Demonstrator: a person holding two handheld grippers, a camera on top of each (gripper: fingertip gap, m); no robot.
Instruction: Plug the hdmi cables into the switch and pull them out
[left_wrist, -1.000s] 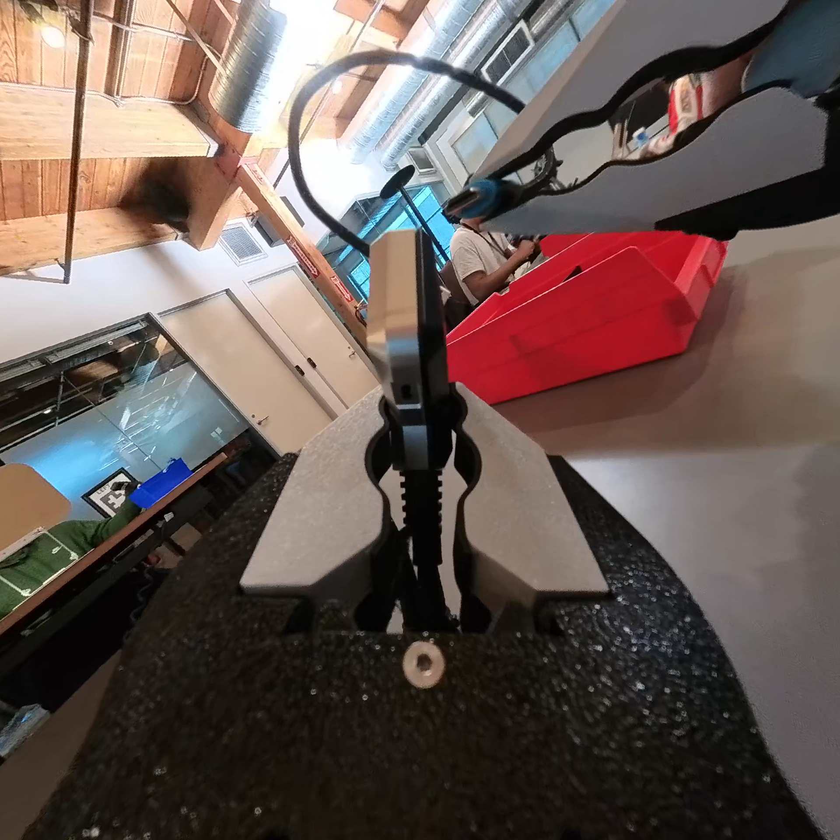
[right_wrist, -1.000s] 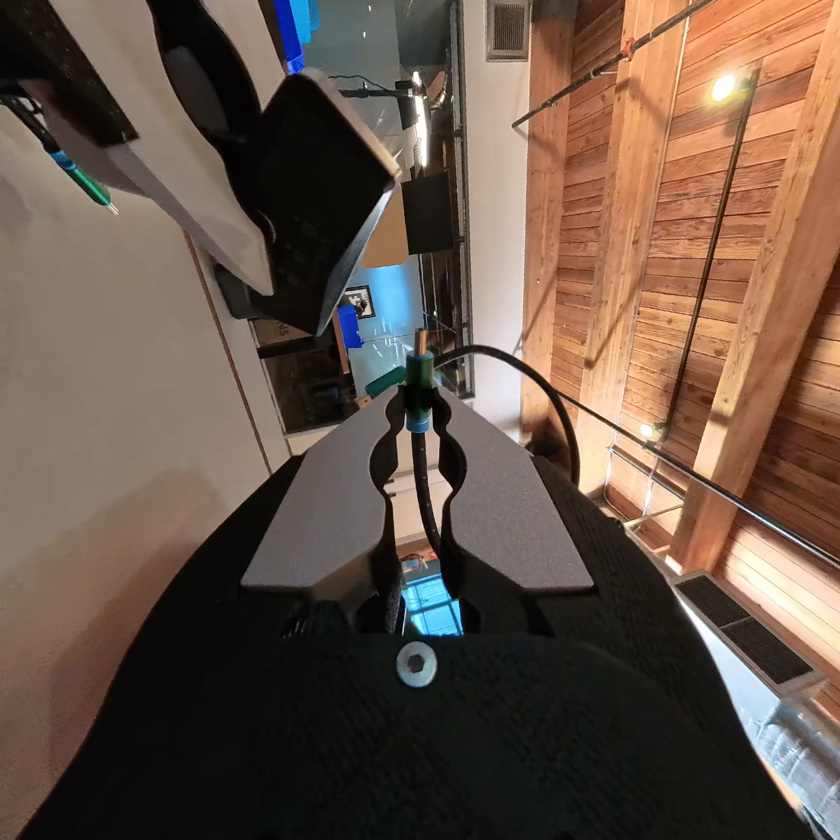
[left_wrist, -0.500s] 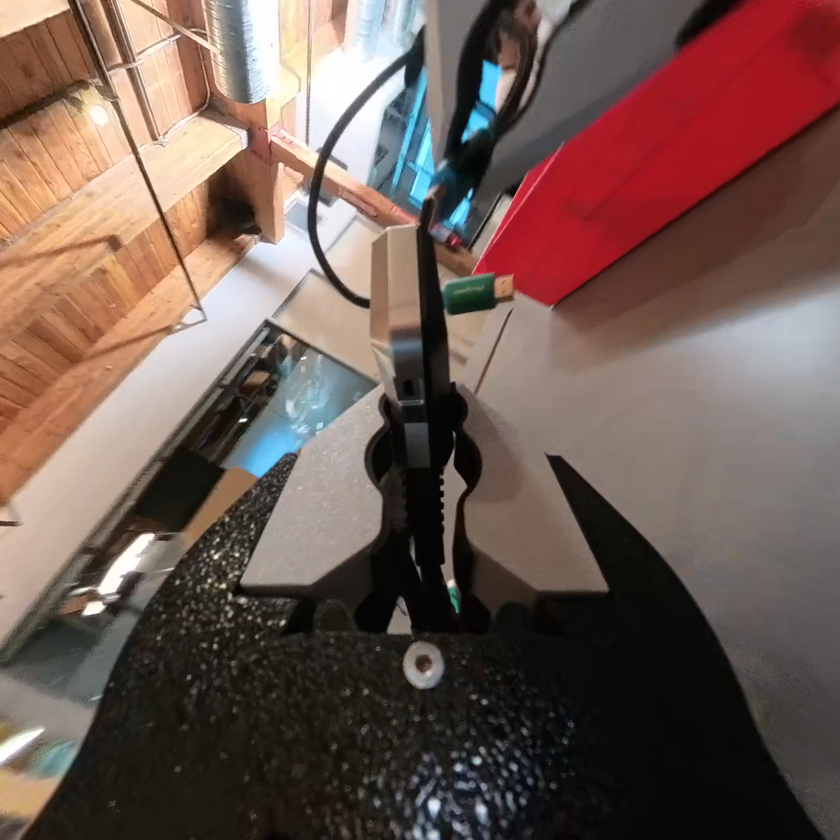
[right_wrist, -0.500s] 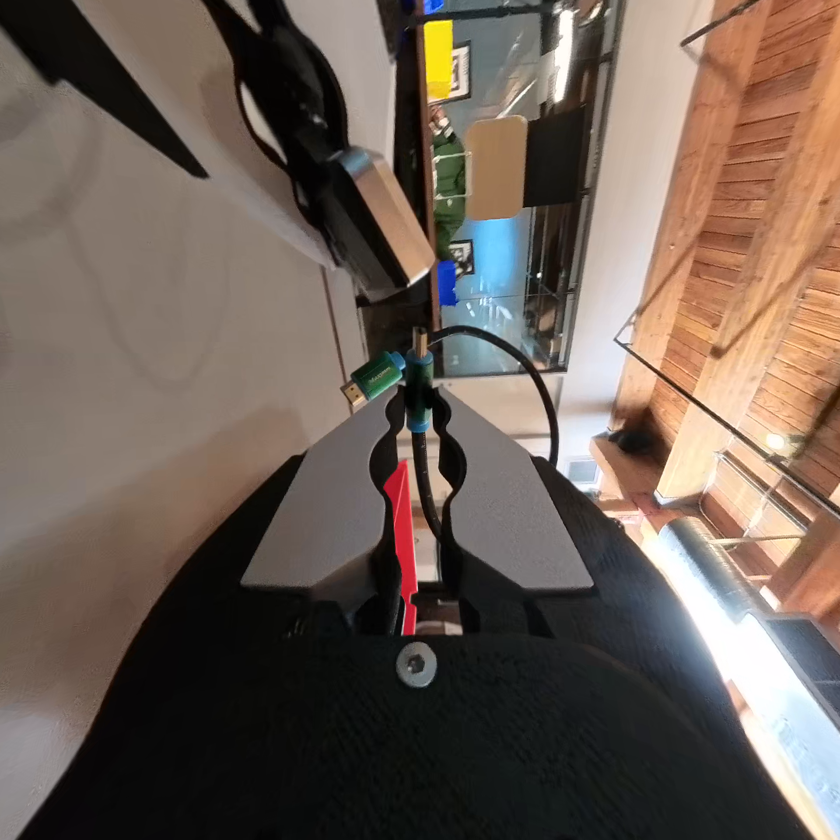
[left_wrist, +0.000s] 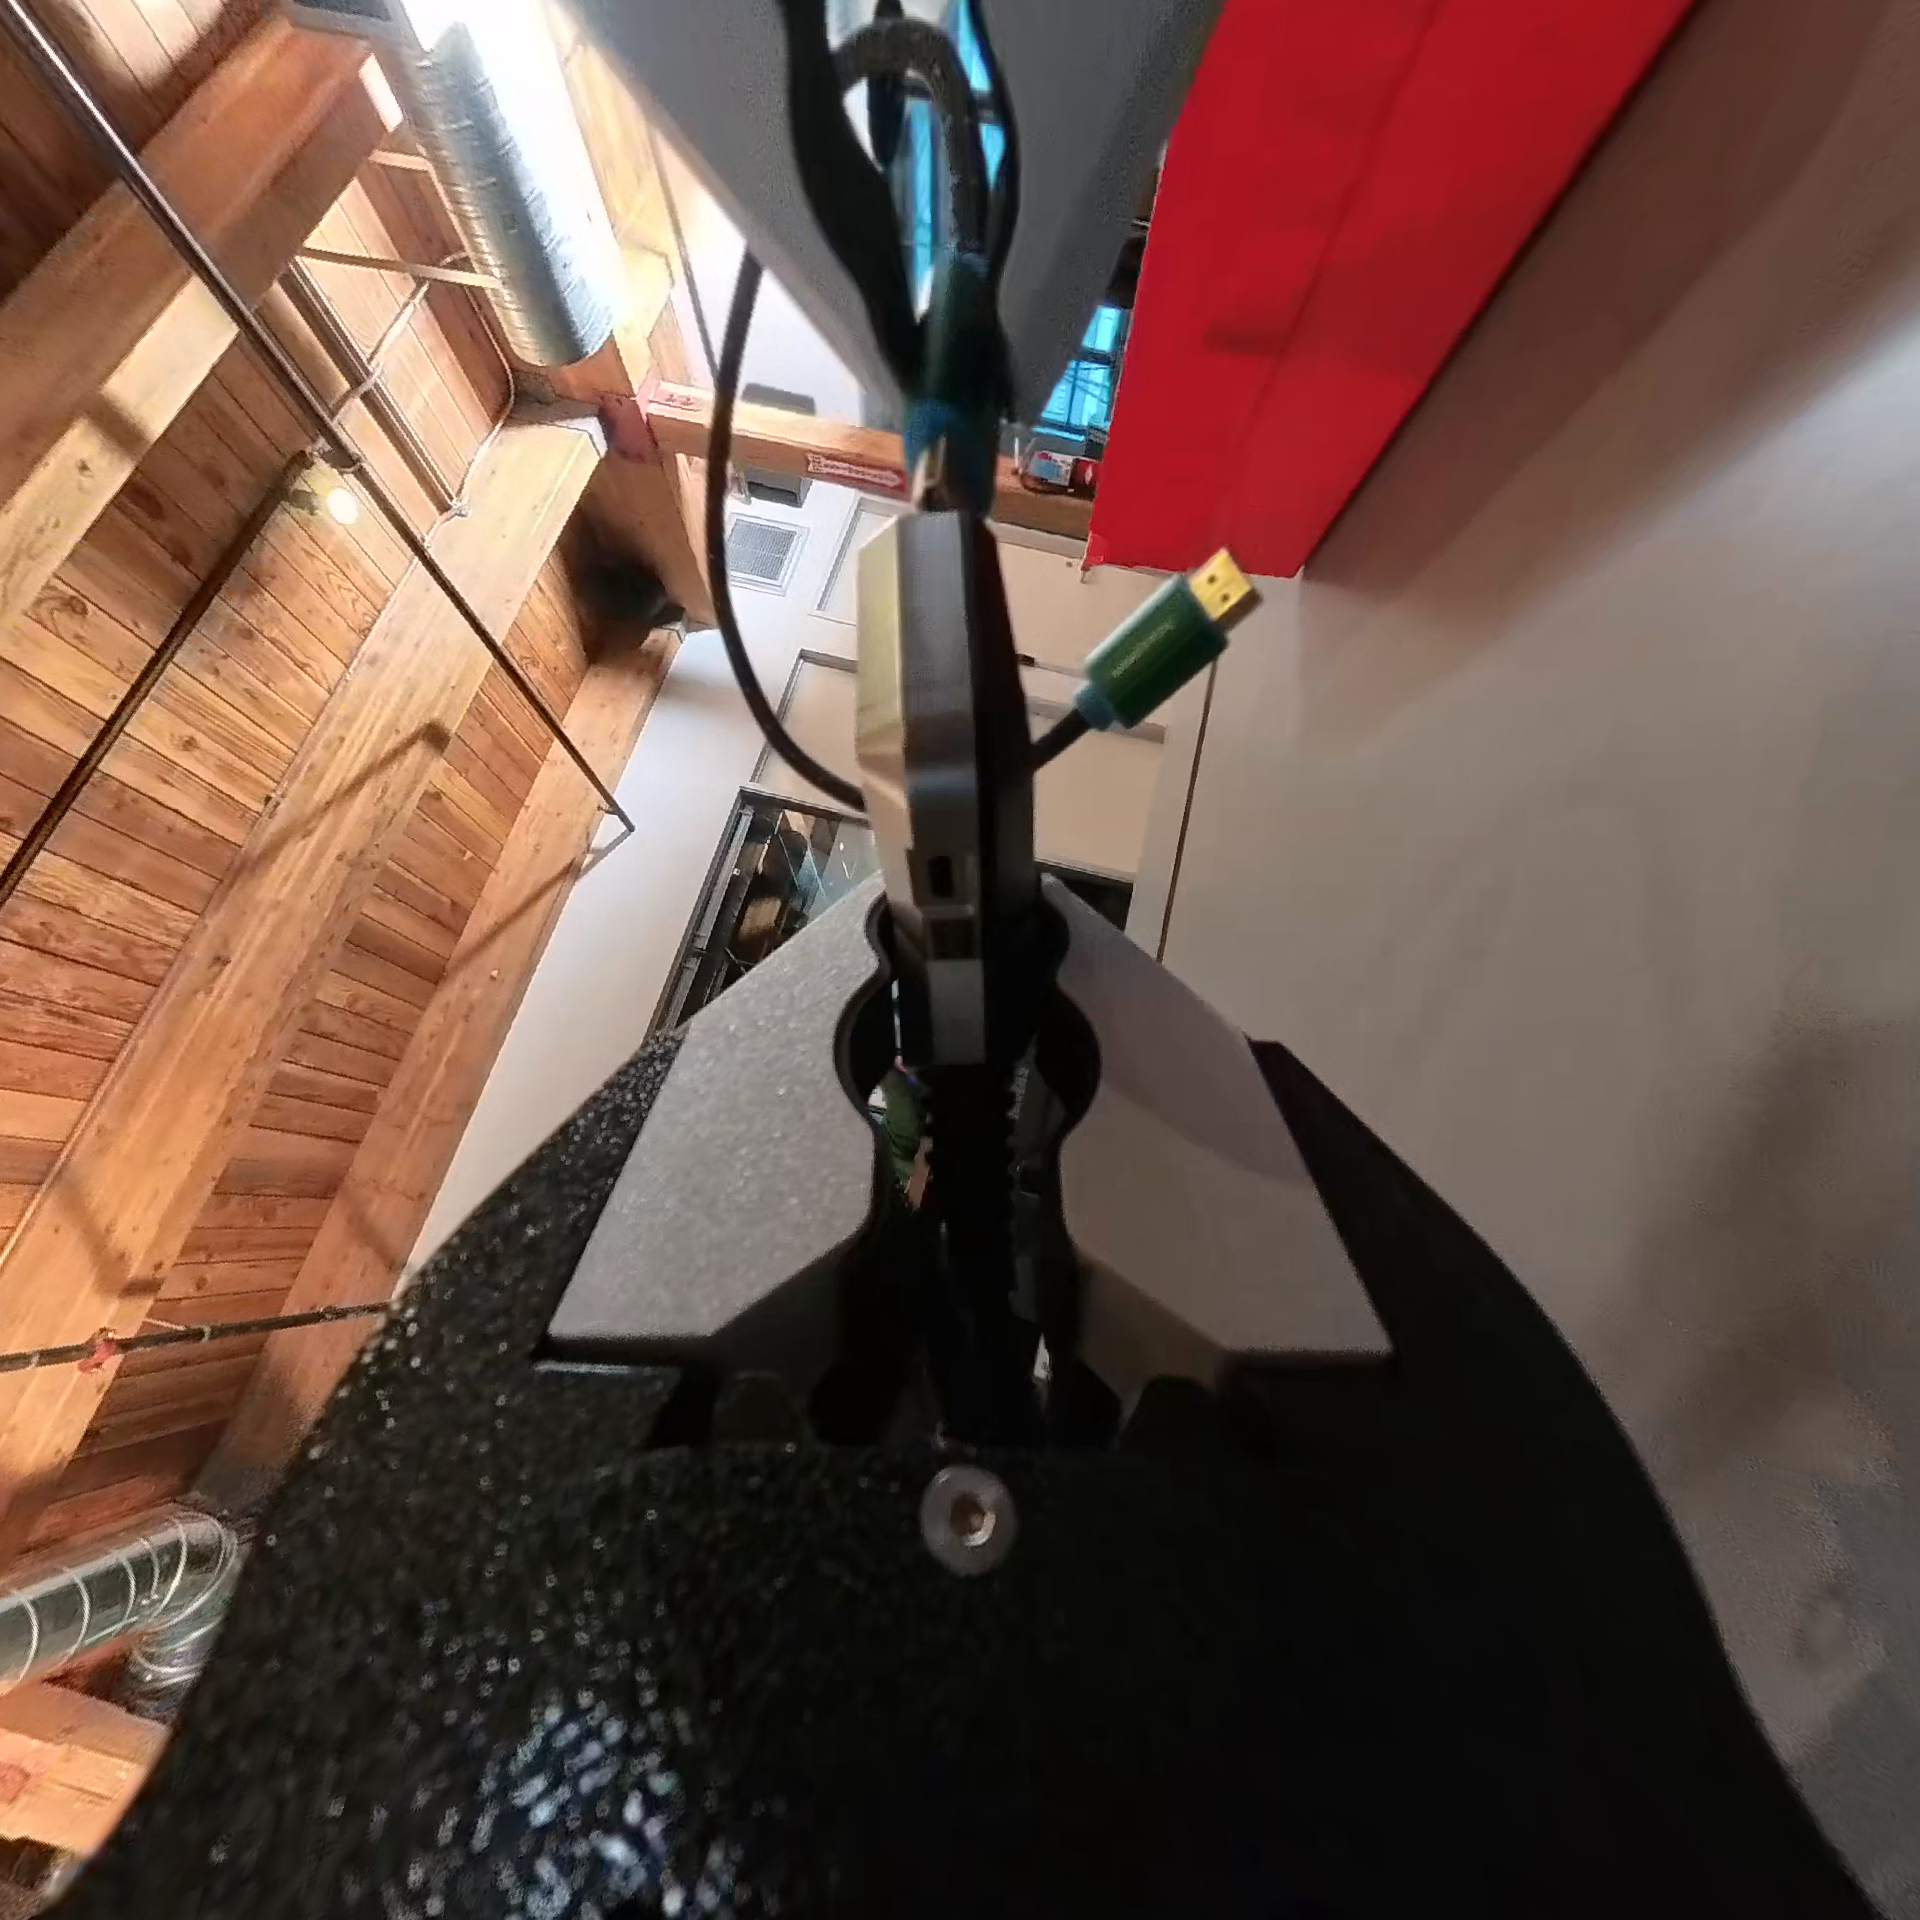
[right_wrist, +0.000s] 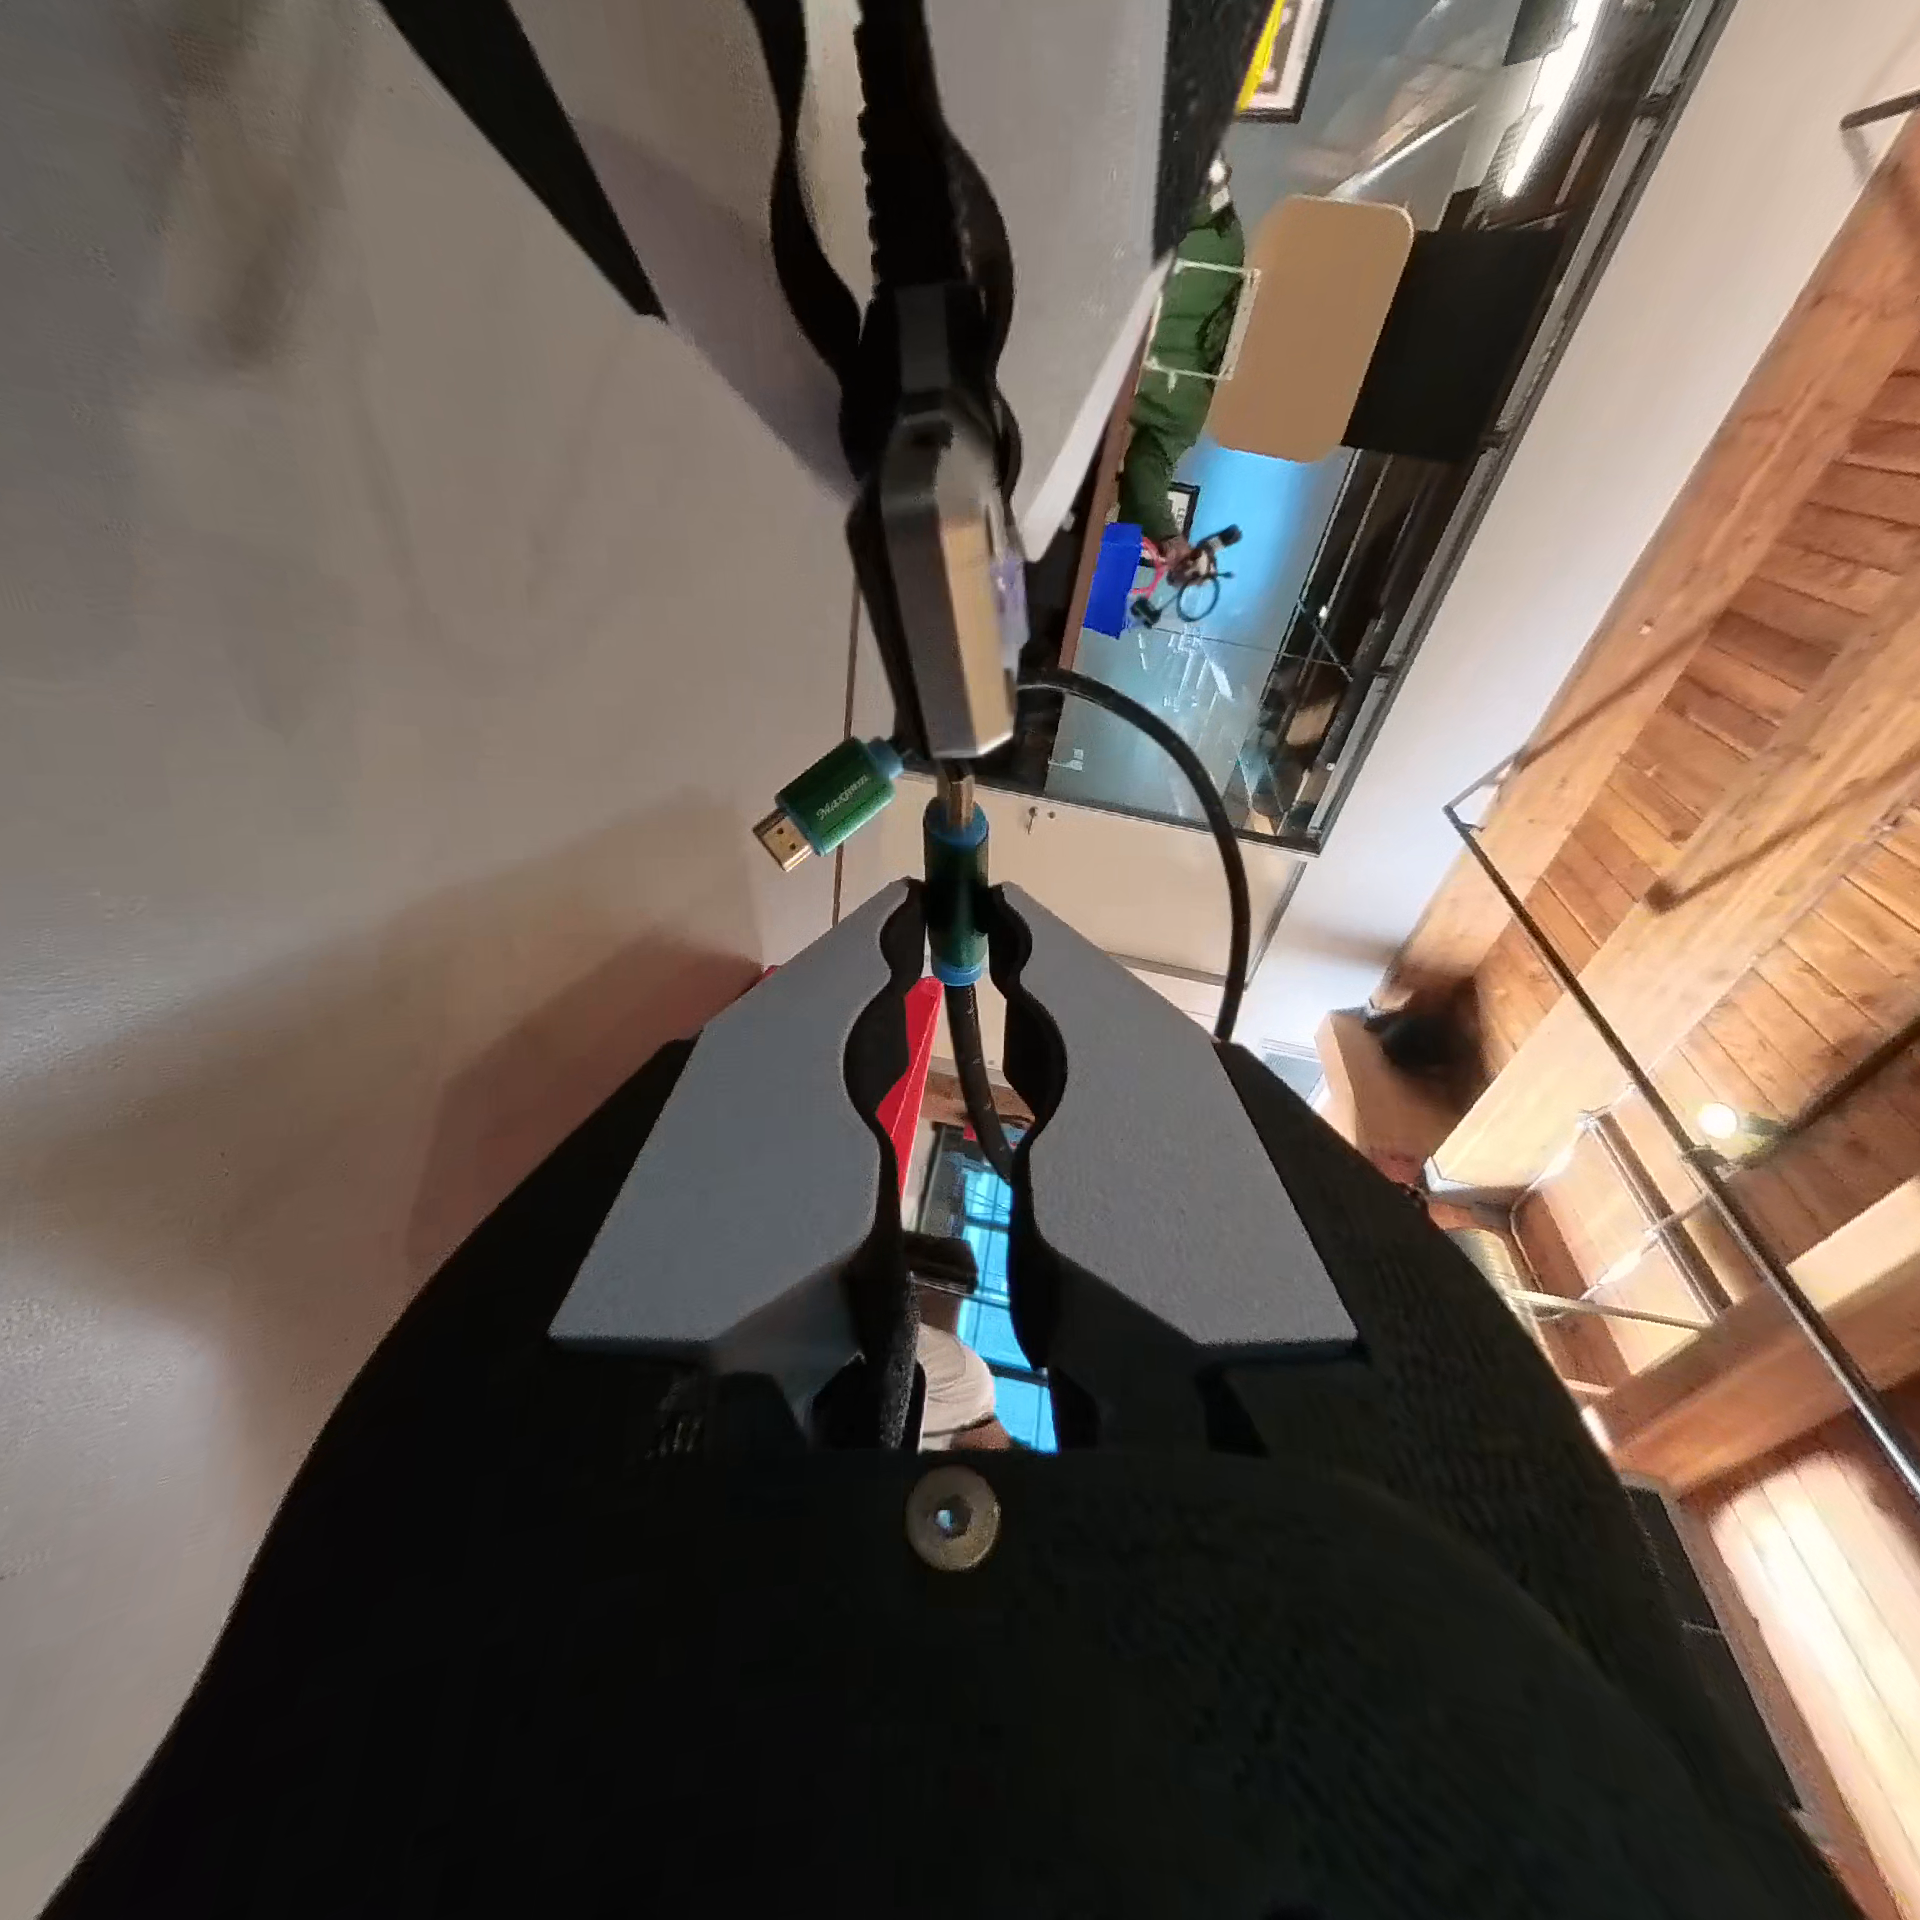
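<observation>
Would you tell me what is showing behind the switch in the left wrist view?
A loose green HDMI plug juts out from behind the switch, its cable's far end hidden. The right gripper brings another plug; the port is out of sight.

Slim grey switch held upright, green HDMI plug at its port, second green plug dangling free

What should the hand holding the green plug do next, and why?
Probably push the green plug straight forward into the switch. The right gripper is shut on it, its gold tip sits right at the switch's edge, and the left gripper holds the switch.
</observation>
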